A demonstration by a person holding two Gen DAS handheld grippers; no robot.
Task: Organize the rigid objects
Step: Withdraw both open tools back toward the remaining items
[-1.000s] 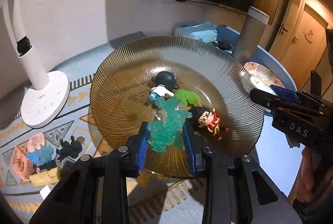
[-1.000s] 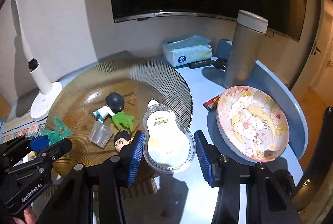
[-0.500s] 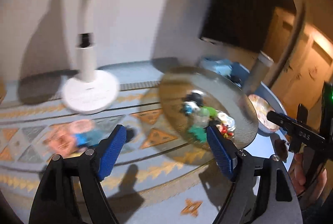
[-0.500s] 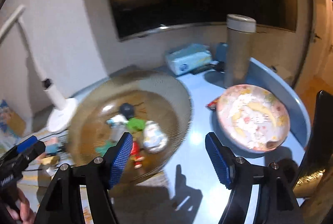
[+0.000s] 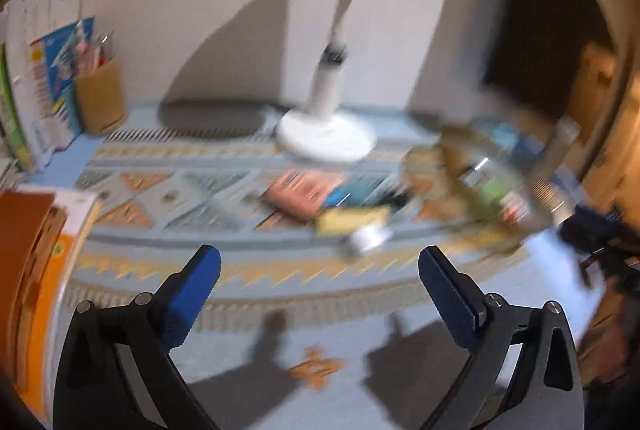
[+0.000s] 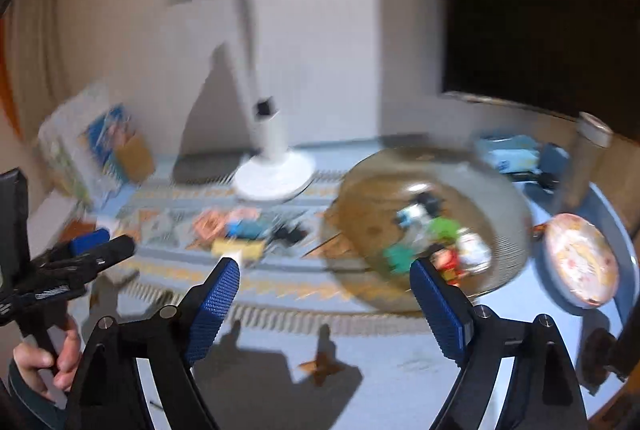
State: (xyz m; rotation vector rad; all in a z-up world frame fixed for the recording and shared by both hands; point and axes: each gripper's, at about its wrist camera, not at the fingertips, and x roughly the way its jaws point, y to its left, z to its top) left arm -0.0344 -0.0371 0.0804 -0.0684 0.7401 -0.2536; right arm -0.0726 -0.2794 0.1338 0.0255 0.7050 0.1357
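Both views are motion-blurred. My left gripper (image 5: 319, 262) hovers over the patterned mat (image 5: 168, 198), its jaws opening with nothing between them. Ahead of it lie loose items: a pink packet (image 5: 304, 194), a yellow block (image 5: 352, 218) and a small white piece (image 5: 370, 236). My right gripper (image 6: 324, 268) is also opening and empty, just left of the amber glass bowl (image 6: 372, 214). The bowl holds a green figure (image 6: 444, 228), a teal figure (image 6: 398, 256), a red figure (image 6: 448, 260) and a white case (image 6: 474, 250). The left gripper (image 6: 104, 246) shows at the right wrist view's left edge, held by a hand.
A white desk lamp (image 6: 276, 174) stands at the back of the mat. Books and a cardboard holder (image 5: 98, 98) line the far left, with an orange stack (image 5: 28, 250) nearer. A floral plate (image 6: 580, 262), a tall tumbler (image 6: 588, 158) and a tissue box (image 6: 508, 150) sit right of the bowl.
The left gripper let go of the teal figure and the right let go of the white case, both now in the bowl. Both grippers opened wide and swung left toward the mat.
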